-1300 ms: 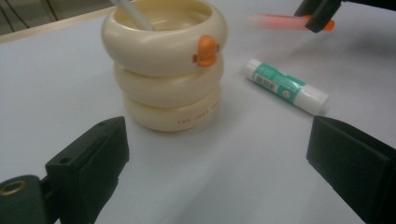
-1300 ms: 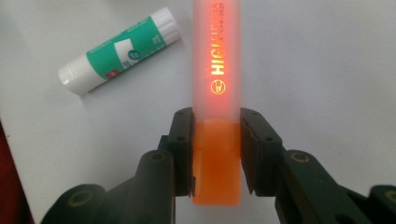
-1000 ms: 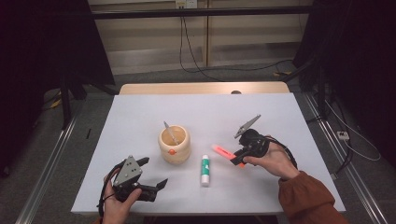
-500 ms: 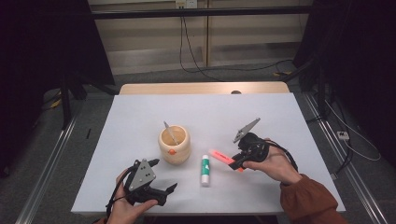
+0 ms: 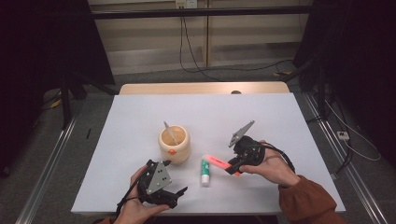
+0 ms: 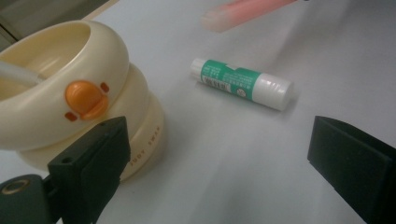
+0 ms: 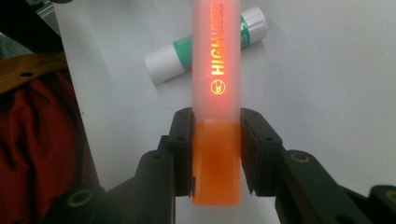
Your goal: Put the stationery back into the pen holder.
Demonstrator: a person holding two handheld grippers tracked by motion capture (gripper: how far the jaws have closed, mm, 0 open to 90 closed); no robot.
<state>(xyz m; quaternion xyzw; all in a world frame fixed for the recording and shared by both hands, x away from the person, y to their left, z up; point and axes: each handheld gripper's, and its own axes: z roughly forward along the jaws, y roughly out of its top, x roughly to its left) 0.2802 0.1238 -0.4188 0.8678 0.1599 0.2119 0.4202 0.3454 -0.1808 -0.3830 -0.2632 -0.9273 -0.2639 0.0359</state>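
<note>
Highlighter (image 7: 217, 70) sits clamped in the right tool (image 7: 215, 154), held clear of the white table (image 5: 289, 121) and pointing toward the cream cup (image 5: 174, 144). The pads press on either side of its orange end, just where the frosted pink barrel begins, so most of the length sticks out ahead of the grip. It looks like a light, stiff plastic stick with a smooth, somewhat slippery skin; the hold near one end probably lets it swing or pivot if it bumps the cup rim, though so light a thing should not slide out easily. A grip nearer the middle would likely be steadier.

The glue stick (image 6: 243, 83) lies flat on the table between the two tools, just beside the cup. It is round, hard and light, and would likely roll if nudged from the side; taking it across the green middle of the body seems safest. The left tool (image 6: 224, 158) stands wide open with nothing between its pads, low over the table and aimed toward the glue stick, with the cup close by on one side.
</note>
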